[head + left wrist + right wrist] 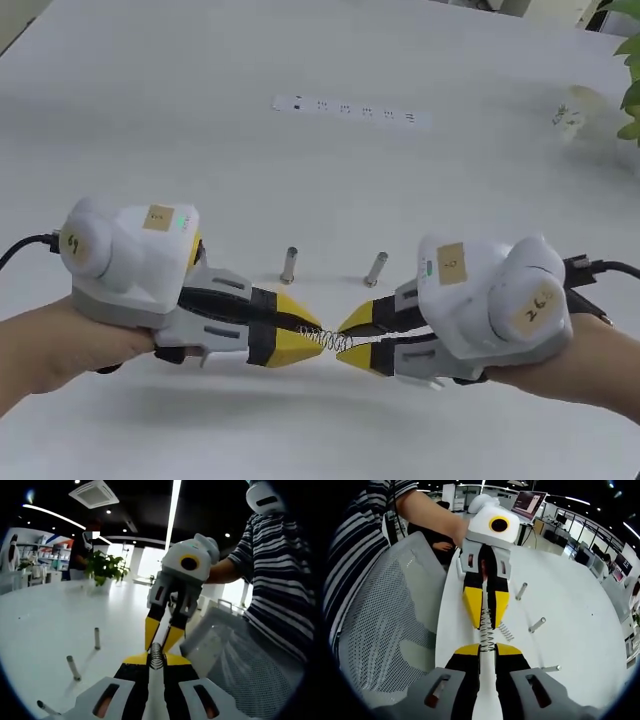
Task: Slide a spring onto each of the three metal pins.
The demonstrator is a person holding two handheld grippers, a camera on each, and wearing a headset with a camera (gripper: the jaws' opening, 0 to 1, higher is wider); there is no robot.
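Left gripper (308, 336) and right gripper (348, 342) tip to tip, each clamped on one end of spring (330, 340). Spring axis crosswise, along bench's near edge. Left pin (289, 265), right pin (376, 268) just beyond.

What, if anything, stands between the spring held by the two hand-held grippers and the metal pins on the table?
Nothing blocking. The spring spans the tips of the left hand-held gripper and right hand-held gripper; only tabletop and a loose spring lying flat separate it from the pins.
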